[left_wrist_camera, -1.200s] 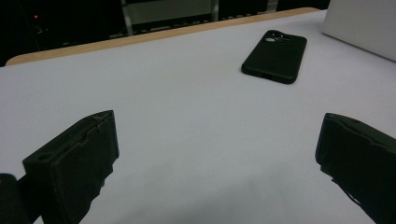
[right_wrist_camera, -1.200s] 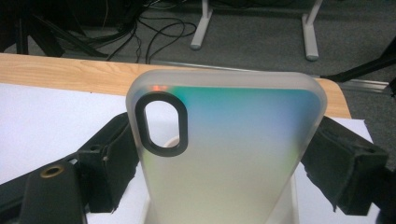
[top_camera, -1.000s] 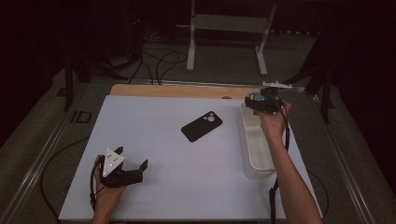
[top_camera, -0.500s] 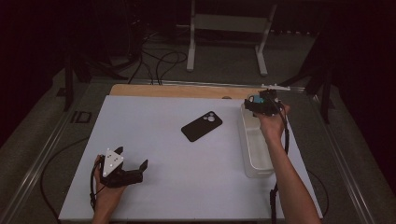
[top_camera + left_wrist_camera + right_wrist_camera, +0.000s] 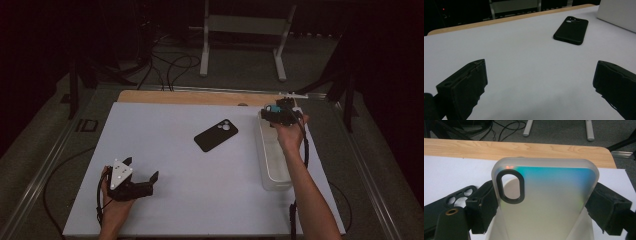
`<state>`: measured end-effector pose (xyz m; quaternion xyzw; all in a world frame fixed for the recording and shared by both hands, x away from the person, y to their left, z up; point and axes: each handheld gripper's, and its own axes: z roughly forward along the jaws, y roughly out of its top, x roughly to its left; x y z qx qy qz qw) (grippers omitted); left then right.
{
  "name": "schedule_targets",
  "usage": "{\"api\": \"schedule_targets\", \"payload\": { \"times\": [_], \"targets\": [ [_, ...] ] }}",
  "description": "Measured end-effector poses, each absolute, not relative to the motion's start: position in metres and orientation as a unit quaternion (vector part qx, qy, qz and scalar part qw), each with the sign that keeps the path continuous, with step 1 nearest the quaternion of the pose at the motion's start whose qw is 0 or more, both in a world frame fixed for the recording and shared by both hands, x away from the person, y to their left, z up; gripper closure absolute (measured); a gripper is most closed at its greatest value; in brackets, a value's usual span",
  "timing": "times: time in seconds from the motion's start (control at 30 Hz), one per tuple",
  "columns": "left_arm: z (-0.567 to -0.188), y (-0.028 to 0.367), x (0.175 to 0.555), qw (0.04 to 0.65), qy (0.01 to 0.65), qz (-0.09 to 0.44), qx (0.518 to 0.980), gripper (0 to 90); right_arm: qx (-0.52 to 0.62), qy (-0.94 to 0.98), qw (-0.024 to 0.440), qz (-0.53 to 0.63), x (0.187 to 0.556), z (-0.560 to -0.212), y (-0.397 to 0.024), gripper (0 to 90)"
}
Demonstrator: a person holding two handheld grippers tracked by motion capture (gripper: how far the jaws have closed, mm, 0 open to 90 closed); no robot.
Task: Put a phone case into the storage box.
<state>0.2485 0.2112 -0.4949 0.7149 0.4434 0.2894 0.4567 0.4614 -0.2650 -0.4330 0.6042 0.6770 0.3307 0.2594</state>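
Note:
A translucent, iridescent phone case [image 5: 549, 195] with a black-ringed camera opening is clamped by its two long edges in my right gripper [image 5: 541, 206]. In the high view my right gripper [image 5: 279, 113] holds the case over the far end of a clear plastic bin [image 5: 274, 167] at the table's right. A black phone case [image 5: 216, 135] lies flat on the white tabletop near the middle, and in the left gripper view the black case [image 5: 571, 30] lies ahead to the right. At the near left, my left gripper [image 5: 141, 169] rests low on the table, open and holding nothing [image 5: 539, 85].
The white board [image 5: 190, 200] covers most of the table, with a wooden strip [image 5: 190, 97] along its far edge. A corner of the bin [image 5: 619, 12] shows in the left gripper view. Cables and a metal stand [image 5: 245, 25] sit on the floor beyond.
My right gripper with the translucent case has shifted slightly toward me and left over the bin's far end. The left gripper and the black case have stayed put.

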Motion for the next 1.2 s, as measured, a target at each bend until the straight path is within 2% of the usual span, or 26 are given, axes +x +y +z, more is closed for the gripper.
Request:
{"api": "schedule_targets", "payload": {
  "times": [0.67,0.9,1.2],
  "targets": [
    [-0.495,0.211,0.249,0.454,0.443,0.289,0.717,0.0,0.611,0.677,0.254,0.322,0.466,-0.44,-0.266,15.9],
    [-0.495,0.211,0.249,0.453,0.443,0.289,0.718,0.0,0.617,0.671,0.248,0.327,0.466,-0.44,-0.268,10.0],
    [-0.495,0.211,0.249,0.454,0.443,0.29,0.717,0.0,0.605,0.668,0.254,0.351,0.46,-0.429,-0.272,9.6]
  ]
}}
